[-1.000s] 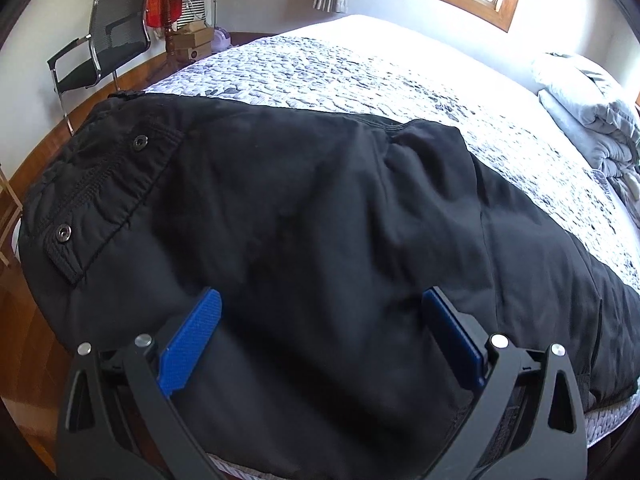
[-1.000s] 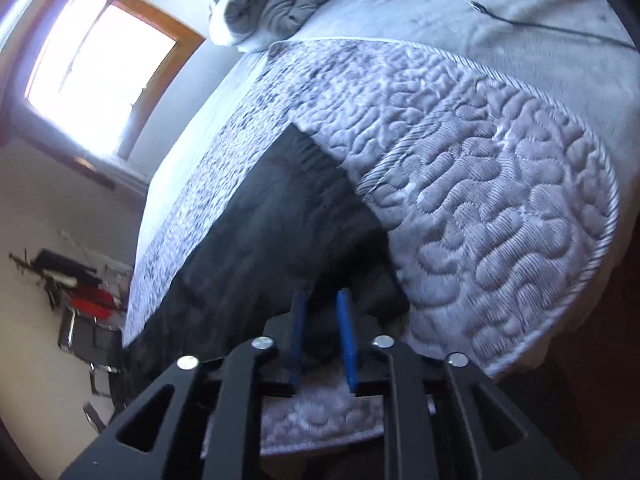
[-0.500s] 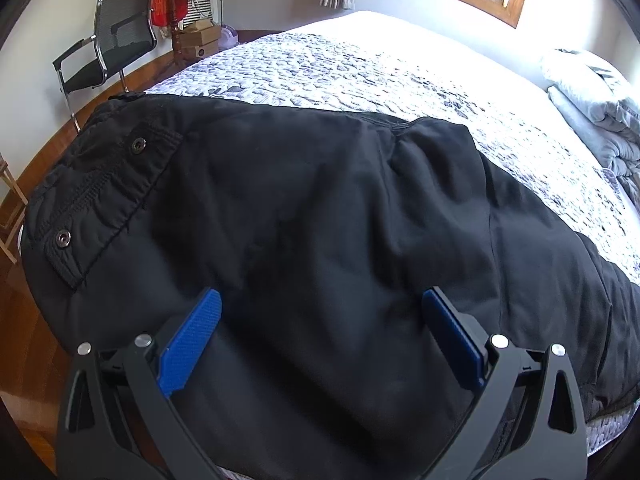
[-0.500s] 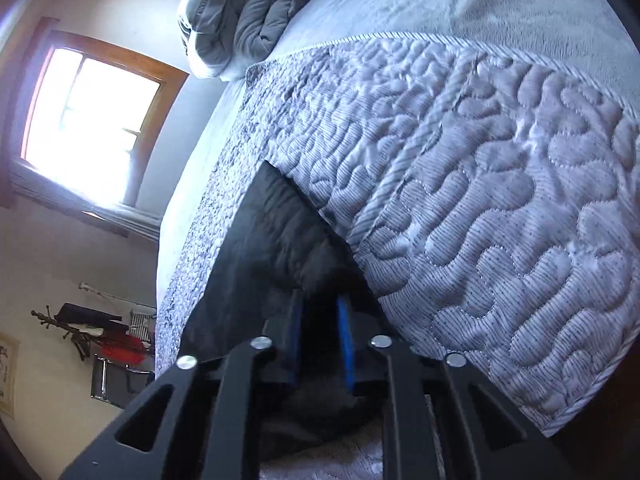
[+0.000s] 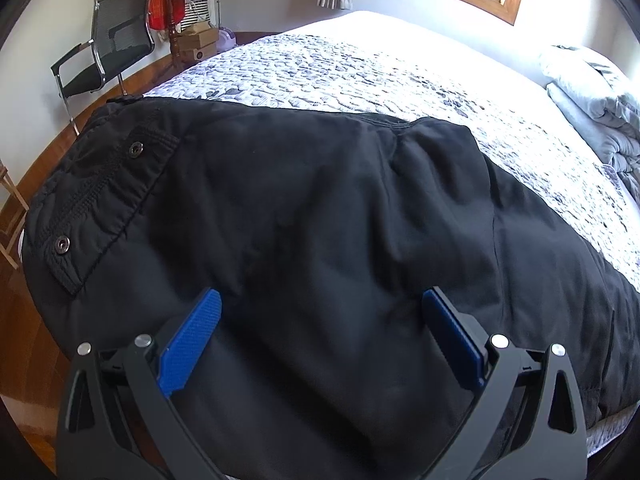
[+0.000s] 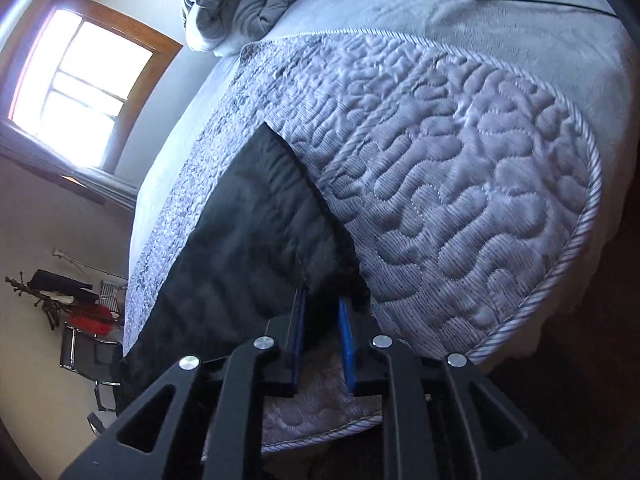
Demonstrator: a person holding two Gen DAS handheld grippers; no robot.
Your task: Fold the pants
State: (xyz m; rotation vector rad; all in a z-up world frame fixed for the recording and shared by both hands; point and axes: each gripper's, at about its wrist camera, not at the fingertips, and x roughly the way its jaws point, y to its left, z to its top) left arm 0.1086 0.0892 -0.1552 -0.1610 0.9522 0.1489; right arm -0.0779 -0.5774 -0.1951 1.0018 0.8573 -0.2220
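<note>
Letting go of the hem at the near edge of the bed.

Lying spread along the near edge of the quilted bed [image 6: 460, 184]: black pants [image 5: 320, 220], waistband toward the left corner, legs running off toward the right corner. Right gripper [image 6: 323, 320] now parted narrowly after a tighter pinch half a second back, jaws having just been opening, dark hem fabric between the blue pads [image 6: 345, 332] but seemingly no longer squeezed, hence probably released. Left gripper [image 5: 320, 320] spread wide above the seat of the pants, pinching nothing, unmoved over the last second. Likely meaning: leg end set down and straightened, garment flat and ready for the first fold, no fold yet made.
</note>
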